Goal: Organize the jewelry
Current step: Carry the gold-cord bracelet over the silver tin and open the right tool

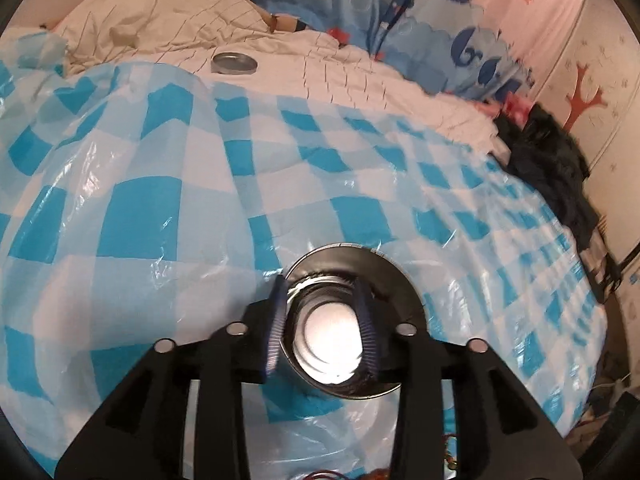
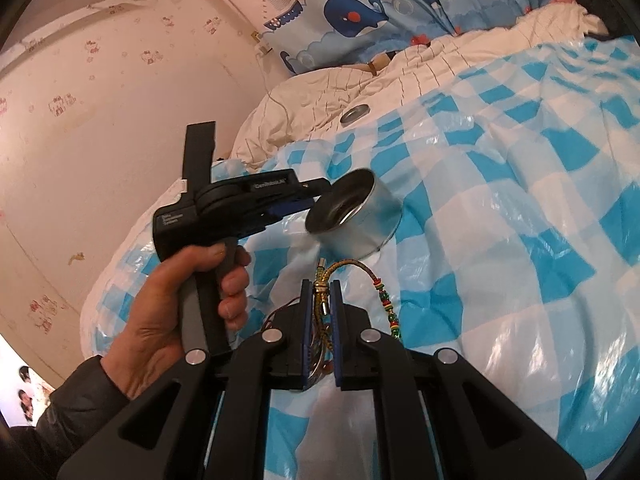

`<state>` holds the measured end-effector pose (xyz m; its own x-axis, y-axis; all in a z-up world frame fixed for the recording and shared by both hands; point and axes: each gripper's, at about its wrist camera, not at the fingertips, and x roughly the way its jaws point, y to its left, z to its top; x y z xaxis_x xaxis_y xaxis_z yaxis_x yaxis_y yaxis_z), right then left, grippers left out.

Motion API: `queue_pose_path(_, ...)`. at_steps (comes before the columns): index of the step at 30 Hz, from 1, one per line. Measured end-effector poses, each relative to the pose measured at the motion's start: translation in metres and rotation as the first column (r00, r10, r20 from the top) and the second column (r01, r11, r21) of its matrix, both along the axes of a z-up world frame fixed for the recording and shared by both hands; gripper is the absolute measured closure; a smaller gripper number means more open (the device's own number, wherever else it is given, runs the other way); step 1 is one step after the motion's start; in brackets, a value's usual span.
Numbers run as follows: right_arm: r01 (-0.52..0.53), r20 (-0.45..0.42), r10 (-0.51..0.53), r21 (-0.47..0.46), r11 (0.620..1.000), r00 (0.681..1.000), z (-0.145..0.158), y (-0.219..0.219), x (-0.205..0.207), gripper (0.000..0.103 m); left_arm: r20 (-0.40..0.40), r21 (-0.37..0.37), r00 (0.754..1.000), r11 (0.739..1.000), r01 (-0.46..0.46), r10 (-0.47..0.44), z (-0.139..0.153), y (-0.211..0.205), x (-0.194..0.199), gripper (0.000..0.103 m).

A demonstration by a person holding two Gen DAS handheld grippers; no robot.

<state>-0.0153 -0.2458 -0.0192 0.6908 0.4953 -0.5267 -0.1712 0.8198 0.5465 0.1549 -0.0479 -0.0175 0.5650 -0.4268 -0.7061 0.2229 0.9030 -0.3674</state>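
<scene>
Seen from the right wrist, at the left of the frame a person's hand (image 2: 192,300) in a dark sleeve grips the handle of the left gripper (image 2: 316,196), which points rightward toward the middle of the frame. Its tip meets the rim of a round metal tin (image 2: 356,216) tilted on its side, open mouth facing the tool; whether the pads actually press the rim is hard to make out from here. Just below the tin, at lower centre, the right gripper (image 2: 320,308) has its blue pads drawn close together on a bundle of jewelry — a braided cord bracelet (image 2: 332,276) with a gold clasp, and a string of red, green and yellow beads (image 2: 386,304) dangling to its right. Further up, past the tin, a flat metal lid (image 2: 355,114) lies on the cream quilt (image 2: 320,92) near the edge of the blue-and-white checked plastic sheet (image 2: 500,200) that fills the right side.

In the left wrist view the lid (image 1: 234,64) sits at upper left on the quilt (image 1: 340,68). At lower centre the tin (image 1: 344,320) faces the camera, its pale inside showing, and the ribbed fingers (image 1: 276,324) stand part-way apart on either side of its mouth — contact is not clear. The checked sheet (image 1: 160,200) spreads across the frame, a dark bundle of cloth (image 1: 548,168) at its right edge.
</scene>
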Motion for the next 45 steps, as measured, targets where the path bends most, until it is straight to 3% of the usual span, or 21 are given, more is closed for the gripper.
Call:
queue_pose_path(1, -0.003, 0.007, 0.003, -0.008, 1.000, 1.000, 0.002, 0.001, 0.002, 0.094, 0.003, 0.011, 1.000, 1.000, -0.013, 0.013, 0.003, 0.002, -0.001, 0.059)
queue_pose_path(12, -0.017, 0.147, 0.033, -0.112, 0.994, 0.989, 0.048, 0.029, 0.079, 0.094, 0.054, 0.015, 0.986, 0.987, -0.162, 0.161, 0.035, 0.068, -0.074, 0.029)
queue_pose_path(14, -0.008, 0.170, 0.039, -0.179, 0.984, 0.985, 0.047, 0.040, 0.097, 0.094, 0.061, 0.025, 0.980, 0.981, -0.192, 0.190, 0.034, 0.080, -0.092, 0.024)
queue_pose_path(19, -0.034, 0.065, 0.048, -0.203, 0.979, 0.997, 0.026, 0.036, 0.120, 0.092, 0.045, 0.055, 0.979, 0.978, -0.203, 0.200, 0.030, 0.097, -0.101, 0.023)
queue_pose_path(21, -0.066, 0.019, 0.071, -0.218, 0.974, 0.997, 0.021, 0.030, 0.103, 0.064, 0.046, 0.055, 0.973, 0.972, -0.228, 0.225, 0.032, 0.104, -0.102, 0.022)
queue_pose_path(22, -0.063, 0.007, 0.067, -0.237, 0.969, 0.998, 0.016, 0.028, 0.093, 0.046, 0.042, 0.044, 0.971, 0.971, -0.235, 0.234, 0.033, 0.107, -0.102, 0.022)
queue_pose_path(24, -0.080, -0.046, 0.070, -0.293, 0.953, 0.996, -0.002, 0.028, 0.074, 0.045, 0.041, 0.027, 0.971, 0.971, -0.237, 0.235, 0.036, 0.107, -0.101, 0.021)
queue_pose_path(27, -0.124, -0.145, 0.079, -0.332, 0.935, 0.986, -0.026, 0.037, 0.074, 0.054, 0.048, 0.032, 0.974, 0.975, -0.222, 0.220, 0.037, 0.099, -0.102, 0.019)
queue_pose_path(29, -0.147, -0.182, 0.078, -0.404, 0.903, 0.980, -0.039, 0.046, 0.076, 0.067, 0.053, 0.048, 0.977, 0.977, -0.208, 0.206, 0.036, 0.095, -0.102, 0.019)
queue_pose_path(30, -0.160, -0.193, 0.077, -0.467, 0.870, 0.978, -0.045, 0.053, 0.074, 0.074, 0.054, 0.059, 0.978, 0.977, -0.206, 0.203, 0.036, 0.093, -0.103, 0.019)
queue_pose_path(33, -0.169, -0.164, 0.090, -0.572, 0.803, 0.982, -0.049, 0.064, 0.066, 0.096, 0.049, 0.070, 0.978, 0.977, -0.204, 0.201, 0.034, 0.094, -0.102, 0.019)
queue_pose_path(34, -0.160, -0.144, 0.092, -0.586, 0.794, 0.985, -0.047, 0.065, 0.062, 0.096, 0.047, 0.067, 0.978, 0.976, -0.207, 0.204, 0.034, 0.095, -0.101, 0.019)
queue_pose_path(40, -0.072, 0.030, 0.102, -0.514, 0.855, 0.994, -0.002, 0.055, 0.054, 0.097, 0.040, 0.057, 0.975, 0.974, -0.219, 0.217, 0.034, 0.100, -0.100, 0.018)
queue_pose_path(45, -0.032, 0.123, 0.107, -0.492, 0.870, 0.987, 0.034, 0.061, 0.074, 0.097, 0.031, 0.064, 0.977, 0.975, -0.212, 0.210, 0.032, 0.099, -0.099, 0.018)
